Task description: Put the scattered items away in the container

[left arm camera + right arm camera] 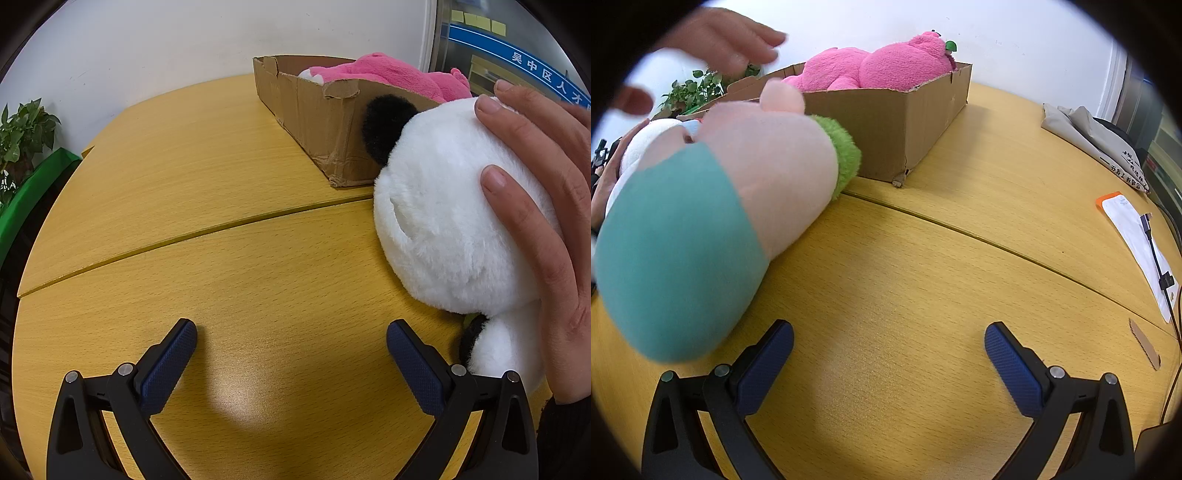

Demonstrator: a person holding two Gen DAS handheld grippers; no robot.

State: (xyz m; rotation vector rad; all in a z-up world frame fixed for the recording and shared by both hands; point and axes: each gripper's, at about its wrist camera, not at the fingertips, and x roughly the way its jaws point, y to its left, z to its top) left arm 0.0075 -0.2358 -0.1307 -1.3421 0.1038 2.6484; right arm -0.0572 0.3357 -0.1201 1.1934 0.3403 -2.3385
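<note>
Both hand-held grippers, left (pixel 291 347) and right (pixel 889 350), released over worktop (pixel 221 258); bare hand (pixel 546 206) steadies panda plush (pixel 443 221) near box (pixel 310 110), likely staging it.

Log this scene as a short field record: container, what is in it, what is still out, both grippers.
container: cardboard box on the wooden table
inside: pink plush
still out: panda plush, held by a bare hand; pink-and-teal plush in front of the box
left gripper: open, empty
right gripper: open, empty
</note>
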